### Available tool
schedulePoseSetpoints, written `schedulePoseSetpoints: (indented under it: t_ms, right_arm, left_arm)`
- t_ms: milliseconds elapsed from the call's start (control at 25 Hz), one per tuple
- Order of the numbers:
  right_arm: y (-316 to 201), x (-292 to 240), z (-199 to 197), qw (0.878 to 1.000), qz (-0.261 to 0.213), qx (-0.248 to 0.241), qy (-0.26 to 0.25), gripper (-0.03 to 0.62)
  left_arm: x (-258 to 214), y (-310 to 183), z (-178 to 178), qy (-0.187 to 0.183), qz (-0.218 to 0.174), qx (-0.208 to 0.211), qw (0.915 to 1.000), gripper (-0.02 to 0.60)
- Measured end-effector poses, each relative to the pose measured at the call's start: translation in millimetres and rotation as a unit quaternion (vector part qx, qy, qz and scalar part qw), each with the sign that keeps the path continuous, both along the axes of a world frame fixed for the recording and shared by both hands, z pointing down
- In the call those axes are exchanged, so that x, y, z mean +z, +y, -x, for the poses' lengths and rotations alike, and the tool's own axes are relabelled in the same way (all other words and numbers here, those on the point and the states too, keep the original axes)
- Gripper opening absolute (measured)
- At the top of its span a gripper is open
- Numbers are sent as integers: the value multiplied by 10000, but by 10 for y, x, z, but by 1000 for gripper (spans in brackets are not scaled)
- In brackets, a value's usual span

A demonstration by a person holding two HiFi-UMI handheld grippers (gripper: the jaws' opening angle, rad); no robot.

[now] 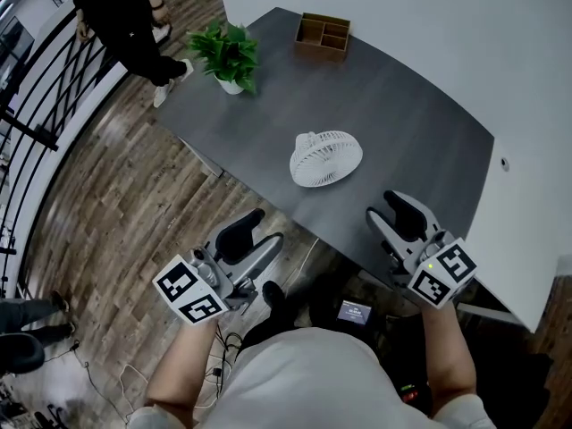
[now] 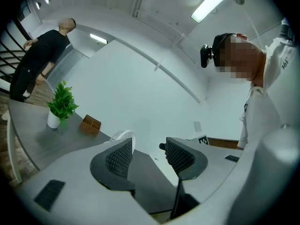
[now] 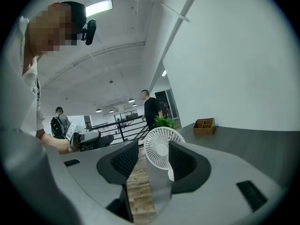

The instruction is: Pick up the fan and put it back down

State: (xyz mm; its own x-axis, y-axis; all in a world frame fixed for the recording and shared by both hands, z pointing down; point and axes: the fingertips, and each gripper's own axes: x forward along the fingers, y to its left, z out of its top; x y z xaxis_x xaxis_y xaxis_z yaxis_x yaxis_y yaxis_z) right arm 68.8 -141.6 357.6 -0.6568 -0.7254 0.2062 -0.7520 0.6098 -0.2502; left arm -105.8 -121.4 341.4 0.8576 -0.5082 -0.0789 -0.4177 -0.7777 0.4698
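Grey table bears a white fan; left gripper and right gripper fingers stand apart, holding nothing

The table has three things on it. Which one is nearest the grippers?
The white fan, in the middle of the table. The potted plant and the wooden box stand farther off, near its far edge.

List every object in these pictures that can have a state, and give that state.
Fan: standing on the table, ungripped.
Left gripper: open, empty.
Right gripper: open, empty.
Potted plant: upright.
Wooden organiser: upright, compartments look empty.
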Motion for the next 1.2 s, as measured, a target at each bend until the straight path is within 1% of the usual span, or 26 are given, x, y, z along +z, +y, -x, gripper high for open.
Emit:
schedulePoseSetpoints:
  t_ms: [480, 760, 920, 1200]
  right_arm:
    - [-342, 123, 27, 9983, 36, -322, 488, 207]
    - [-553, 324, 13, 9953, 166, -449, 842, 222]
    - [-634, 410, -6, 9939, 263, -511, 937, 226]
    - [-809, 448, -9, 9920, 270, -635, 1056, 242]
  left_arm:
    - [107, -378, -95, -560, -96, -16, 9984, 238]
    - [304, -574, -166, -914, -17, 48, 9958, 249]
    - [392, -663, -210, -989, -38, 101, 9950, 252]
    - [485, -834, -287, -1159, 35, 147, 9931, 261]
